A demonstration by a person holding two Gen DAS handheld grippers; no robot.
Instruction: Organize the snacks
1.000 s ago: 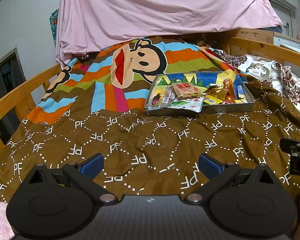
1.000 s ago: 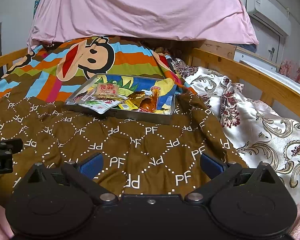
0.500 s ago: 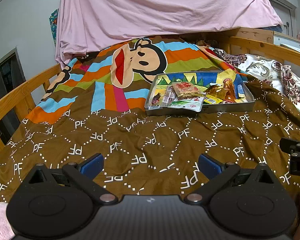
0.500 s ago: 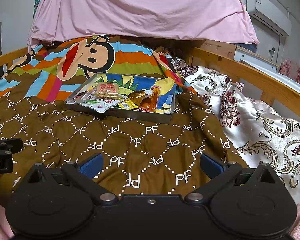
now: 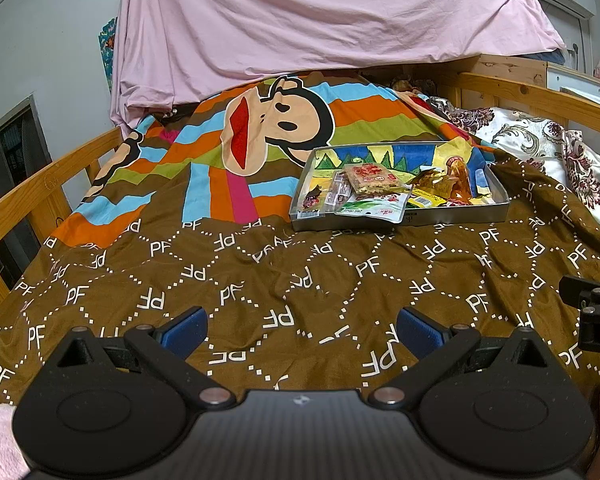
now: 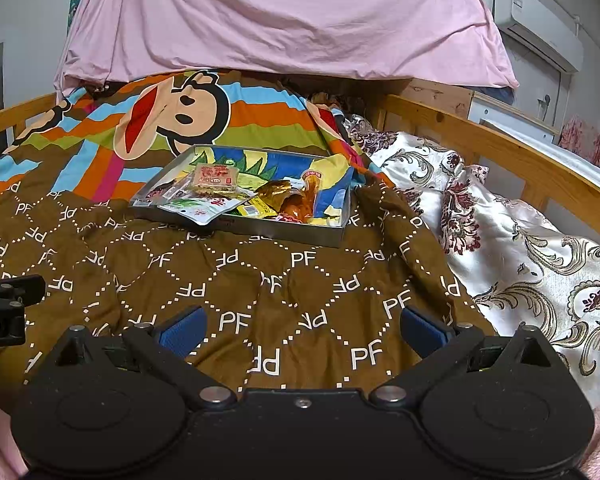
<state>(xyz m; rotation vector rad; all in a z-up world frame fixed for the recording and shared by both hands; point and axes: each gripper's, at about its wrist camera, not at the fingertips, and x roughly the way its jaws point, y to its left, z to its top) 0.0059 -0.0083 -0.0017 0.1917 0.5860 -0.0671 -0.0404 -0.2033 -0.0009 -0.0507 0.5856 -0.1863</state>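
Lying heaped in the metal tray (image 5: 400,222) on the bed (image 5: 260,280), the snack packets (image 5: 374,180) overlap one another, one white pouch (image 5: 370,210) hanging over the front rim. Whether this is a sorted pile or one awaiting sorting is unclear. The left hand-held gripper (image 5: 302,330) and right hand-held gripper (image 6: 302,330) hang spread and empty, well short of the tray.
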